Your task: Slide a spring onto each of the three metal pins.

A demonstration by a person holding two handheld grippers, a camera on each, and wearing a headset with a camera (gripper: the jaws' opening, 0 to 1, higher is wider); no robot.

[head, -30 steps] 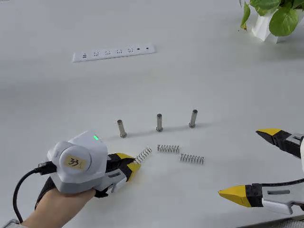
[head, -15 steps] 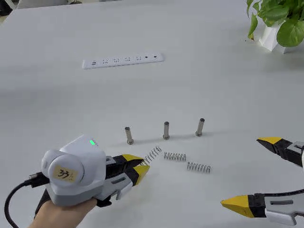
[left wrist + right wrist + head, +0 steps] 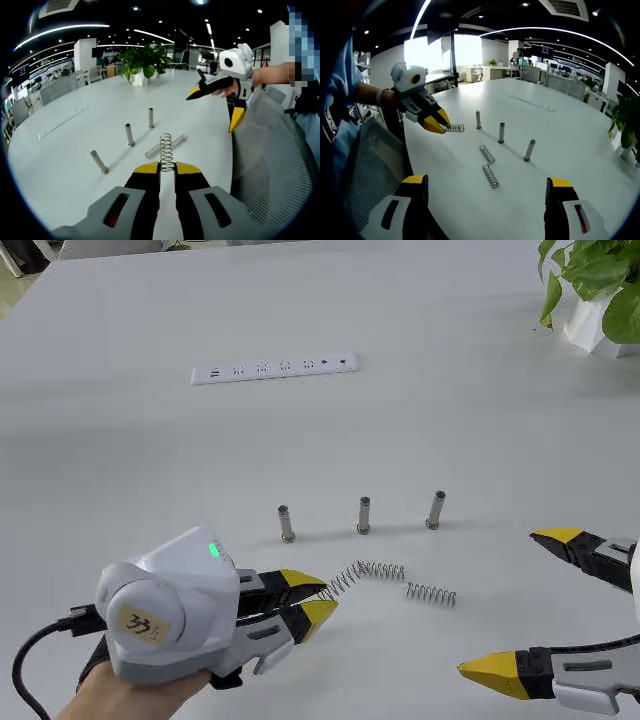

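**Left gripper.** In the head view the left gripper sits at 7 o'clock, gripped by a hand. Its yellow-tipped jaws are clenched on one end of the held spring. The rest of the coil projects past the tips toward 2 o'clock. In the left gripper view the coil rises straight toward 12 o'clock from the closed tips.

**Right gripper.** The right gripper sits at 4 o'clock in the head view. Its jaws are released and spread wide, with nothing between them.

**Loose springs.** The middle spring and the right spring lie flat on the white table. Both lie at 3 o'clock from the left gripper's tips. In the right gripper view the held spring is clear of both.

**Pins.** The left pin, centre pin and right pin stand in a row on the table. The row lies at 12 o'clock from the springs. The left pin is the one nearest the held spring.

**Surroundings.** A power strip lies at 12 o'clock beyond the pins. A potted plant stands at 2 o'clock.
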